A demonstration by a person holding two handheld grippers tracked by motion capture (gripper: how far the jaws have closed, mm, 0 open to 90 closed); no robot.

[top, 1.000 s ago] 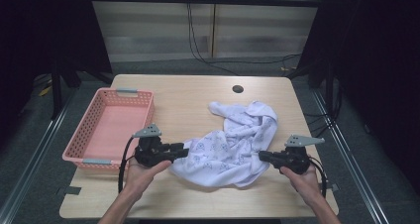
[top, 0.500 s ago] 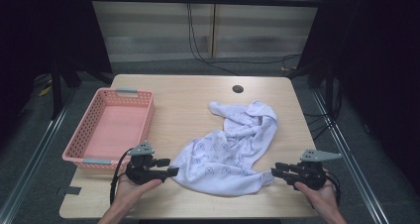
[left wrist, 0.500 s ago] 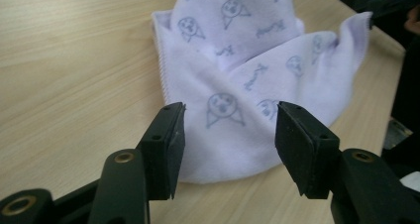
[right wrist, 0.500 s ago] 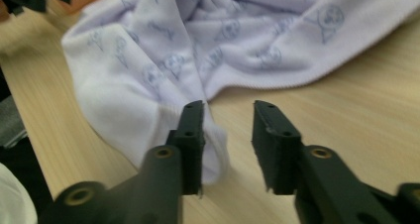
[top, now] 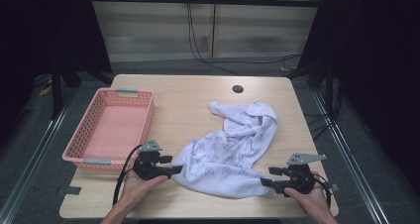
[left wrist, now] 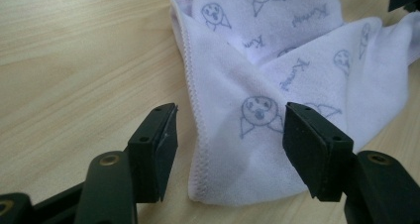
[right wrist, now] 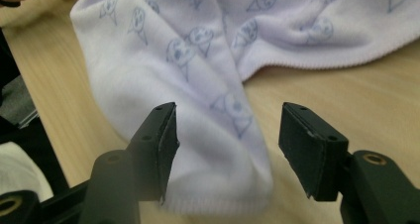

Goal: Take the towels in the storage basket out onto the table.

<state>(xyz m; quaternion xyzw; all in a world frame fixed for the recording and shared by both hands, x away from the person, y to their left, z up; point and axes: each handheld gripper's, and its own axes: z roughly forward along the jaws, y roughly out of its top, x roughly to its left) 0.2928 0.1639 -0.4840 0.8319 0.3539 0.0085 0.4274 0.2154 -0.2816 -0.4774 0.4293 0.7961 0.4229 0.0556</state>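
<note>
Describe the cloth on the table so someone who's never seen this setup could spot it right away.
Start at the light wooden table and look right of the pink basket at its left edge. The towel lies crumpled across the middle, trailing toward the near edge between the left gripper and right gripper. It is the only soft item: white, printed with small blue cartoon faces.

Left gripper [top: 174, 169]: pulled back toward the near edge of the worktop [top: 198, 90] from a second ago, then eased slightly forward; jaws apart at the towel's near-left corner.
Right gripper [top: 266, 181]: drawn back toward the near-right and outward, jaws apart around the near-right corner.
Towel [top: 233, 144]: its near edge has been dragged nearer and spread wider between the two grippers.
</note>
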